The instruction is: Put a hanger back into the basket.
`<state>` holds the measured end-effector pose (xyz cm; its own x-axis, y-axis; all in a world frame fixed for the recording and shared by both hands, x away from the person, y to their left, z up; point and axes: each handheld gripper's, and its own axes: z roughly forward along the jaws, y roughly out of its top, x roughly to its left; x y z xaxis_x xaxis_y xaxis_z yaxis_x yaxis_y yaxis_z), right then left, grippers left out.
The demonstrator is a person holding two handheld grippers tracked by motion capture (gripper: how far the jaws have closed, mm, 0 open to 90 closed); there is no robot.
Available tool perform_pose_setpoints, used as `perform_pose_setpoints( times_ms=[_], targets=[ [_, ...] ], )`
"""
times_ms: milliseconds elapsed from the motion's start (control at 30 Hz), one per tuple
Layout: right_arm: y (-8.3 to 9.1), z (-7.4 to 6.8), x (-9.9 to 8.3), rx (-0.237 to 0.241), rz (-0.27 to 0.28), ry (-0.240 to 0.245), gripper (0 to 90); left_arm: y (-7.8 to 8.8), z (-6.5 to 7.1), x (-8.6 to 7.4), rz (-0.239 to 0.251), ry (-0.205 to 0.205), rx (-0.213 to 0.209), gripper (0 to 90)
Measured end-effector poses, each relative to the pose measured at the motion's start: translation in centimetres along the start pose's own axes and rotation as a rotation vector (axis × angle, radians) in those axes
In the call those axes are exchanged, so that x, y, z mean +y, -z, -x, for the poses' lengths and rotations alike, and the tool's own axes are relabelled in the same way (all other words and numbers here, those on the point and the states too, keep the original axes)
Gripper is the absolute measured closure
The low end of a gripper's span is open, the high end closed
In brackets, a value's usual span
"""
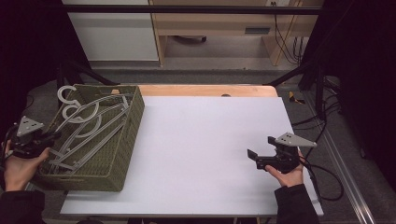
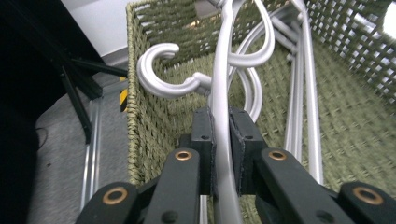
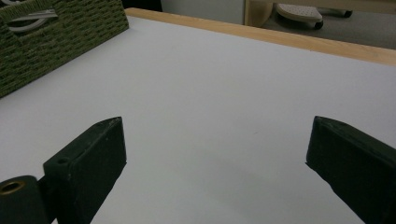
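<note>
A person's left claw (image 2: 222, 154) clamps the silver arm of a plastic hanger (image 2: 223, 84) lying with others in the woven green basket (image 1: 122, 154) at the left edge of the white surface (image 1: 201, 154). The right claw (image 1: 260, 157) hovers over that surface, well apart, jaws spread and holding nothing. The gripped hanger's long axis runs along the basket's length, its hook (image 2: 159, 77) toward the far end. A clean lift likely means rising straight and slowly — the hangers overlap, and a hook could snag a neighbour or the basket wall.
</note>
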<state>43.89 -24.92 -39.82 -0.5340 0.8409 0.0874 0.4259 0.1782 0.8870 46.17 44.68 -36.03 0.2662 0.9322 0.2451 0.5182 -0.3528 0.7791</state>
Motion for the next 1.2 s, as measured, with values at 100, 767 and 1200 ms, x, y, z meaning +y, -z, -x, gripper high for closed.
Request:
perform_pose_setpoints(
  times_ms=[100,767,1200],
  targets=[
    [0.0,-0.1,0.0,0.000,-0.001,-0.004,5.1,-0.3,-0.1,-0.1,-0.043,0.010,-0.005,81.6],
    [0.1,-0.1,0.0,-0.002,0.001,-0.008,4.9,-2.6,0.8,0.0,-0.321,-0.092,0.100,80.2],
    [0.1,-0.1,0.0,0.000,0.001,-0.001,4.9,-1.3,-0.2,-0.3,-0.227,0.016,0.025,60.7]
  ],
)
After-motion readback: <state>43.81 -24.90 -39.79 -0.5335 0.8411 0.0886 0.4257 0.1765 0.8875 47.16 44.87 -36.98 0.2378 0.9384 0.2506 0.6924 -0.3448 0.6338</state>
